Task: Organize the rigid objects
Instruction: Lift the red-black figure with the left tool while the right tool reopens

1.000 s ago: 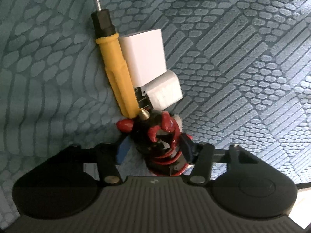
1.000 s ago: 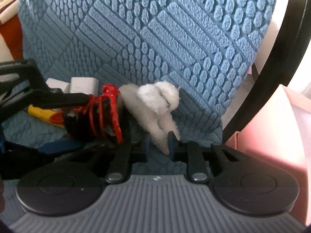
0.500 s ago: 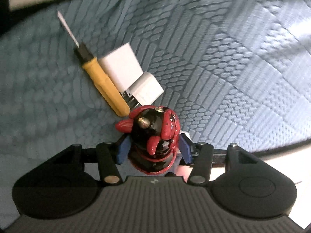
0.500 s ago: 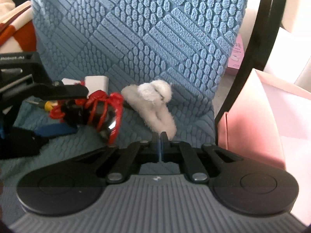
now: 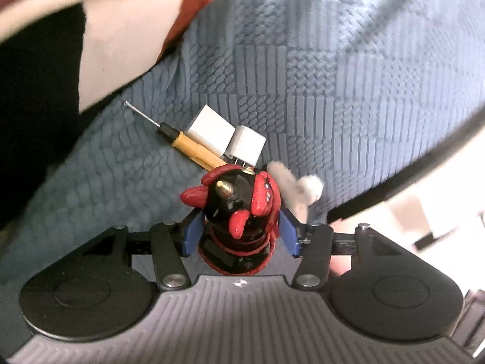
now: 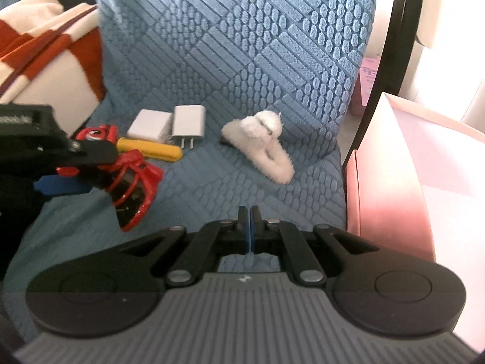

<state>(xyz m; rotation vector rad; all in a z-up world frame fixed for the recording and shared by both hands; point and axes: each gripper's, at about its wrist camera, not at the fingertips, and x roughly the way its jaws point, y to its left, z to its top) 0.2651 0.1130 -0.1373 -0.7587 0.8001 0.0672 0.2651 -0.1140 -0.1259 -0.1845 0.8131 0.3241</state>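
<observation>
My left gripper is shut on a red and black toy figure and holds it above the blue cushion; it also shows at the left of the right wrist view. On the cushion lie a yellow-handled screwdriver, a white charger block and a white plug adapter, side by side. A white fluffy hair clip lies to their right. My right gripper is shut and empty, short of the clip.
The blue textured seat cushion sits inside a black chair frame. A pink box stands at the right. A red and white striped cloth lies at the left.
My left gripper has lifted the toy figure up and back from the screwdriver and chargers. My right gripper has closed and drawn back from the fluffy clip, which stays on the cushion.
</observation>
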